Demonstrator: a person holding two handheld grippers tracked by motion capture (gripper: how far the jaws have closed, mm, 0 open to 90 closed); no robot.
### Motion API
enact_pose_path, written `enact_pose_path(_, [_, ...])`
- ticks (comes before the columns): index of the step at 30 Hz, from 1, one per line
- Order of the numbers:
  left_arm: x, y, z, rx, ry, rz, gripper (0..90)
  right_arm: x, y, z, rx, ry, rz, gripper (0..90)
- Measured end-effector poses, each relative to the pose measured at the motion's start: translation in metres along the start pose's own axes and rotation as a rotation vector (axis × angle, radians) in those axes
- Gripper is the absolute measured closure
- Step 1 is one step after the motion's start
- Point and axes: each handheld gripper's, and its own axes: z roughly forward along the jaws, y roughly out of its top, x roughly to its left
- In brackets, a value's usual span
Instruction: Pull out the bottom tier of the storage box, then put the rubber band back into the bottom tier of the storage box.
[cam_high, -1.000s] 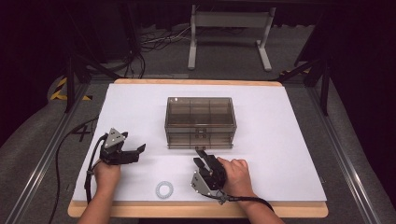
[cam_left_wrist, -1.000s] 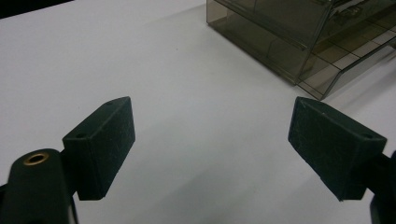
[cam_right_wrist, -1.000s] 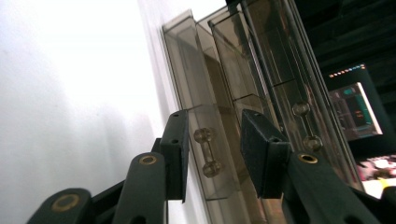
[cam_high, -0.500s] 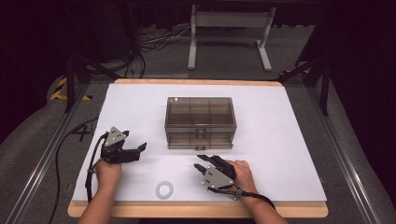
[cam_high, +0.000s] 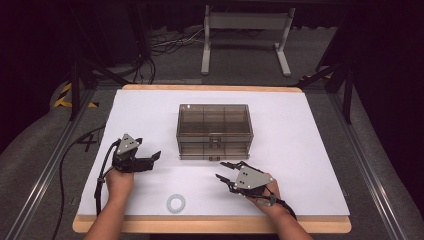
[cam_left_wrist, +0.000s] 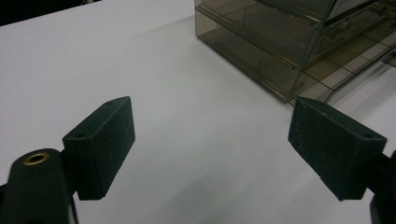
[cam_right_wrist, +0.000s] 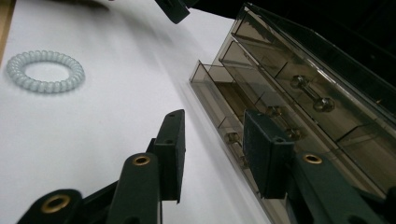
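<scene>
So there's a big white table (cam_high: 300, 150) with a smoky clear drawer box (cam_high: 215, 131) mid-table, bottom drawer pulled out a bit. Left gripper (cam_high: 152, 158) spread wide, empty. Right gripper (cam_high: 226, 170), jaws just opening, part open, nothing between them, near the drawer front. Coil hair tie (cam_high: 176, 203) lies at the near edge between the hands.

Grey floor (cam_high: 250, 55), metal stand (cam_high: 245, 30), dark surroundings

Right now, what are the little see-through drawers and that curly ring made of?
The drawer box looks like smoky, glossy clear plastic: you can see its dividers through the walls. The ring looks like pale, shiny coiled plastic, probably a stretchy hair tie, judging by its spiral ridges.
</scene>
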Motion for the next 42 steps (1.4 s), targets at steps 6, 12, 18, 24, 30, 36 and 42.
enact_pose_path(6, [-0.002,0.001,0.004,0.001,-0.006,0.008,15.7,-0.007,-0.001,-0.007,-0.019,0.007,0.061,57.2])
enact_pose_path(12, [-0.002,0.001,0.004,0.005,-0.007,0.009,15.7,-0.016,0.003,-0.012,-0.012,0.018,0.077,57.2])
enact_pose_path(18, [-0.002,0.001,0.005,0.011,-0.009,0.007,15.7,-0.026,0.011,-0.019,-0.006,0.027,0.085,57.3])
enact_pose_path(24, [-0.002,0.001,0.003,0.008,-0.004,0.008,15.7,-0.035,0.016,-0.018,0.044,0.024,0.105,56.7])
enact_pose_path(30, [-0.003,-0.001,0.001,0.023,0.0,0.02,15.6,-0.041,0.025,-0.018,0.062,0.042,0.109,52.5])
enact_pose_path(36, [-0.007,-0.002,-0.003,0.032,0.013,0.052,15.6,-0.045,0.031,-0.013,0.126,0.068,0.057,51.1])
enact_pose_path(42, [-0.007,-0.006,-0.007,0.039,0.025,0.056,15.6,-0.055,0.037,-0.002,0.276,0.102,0.043,49.8])
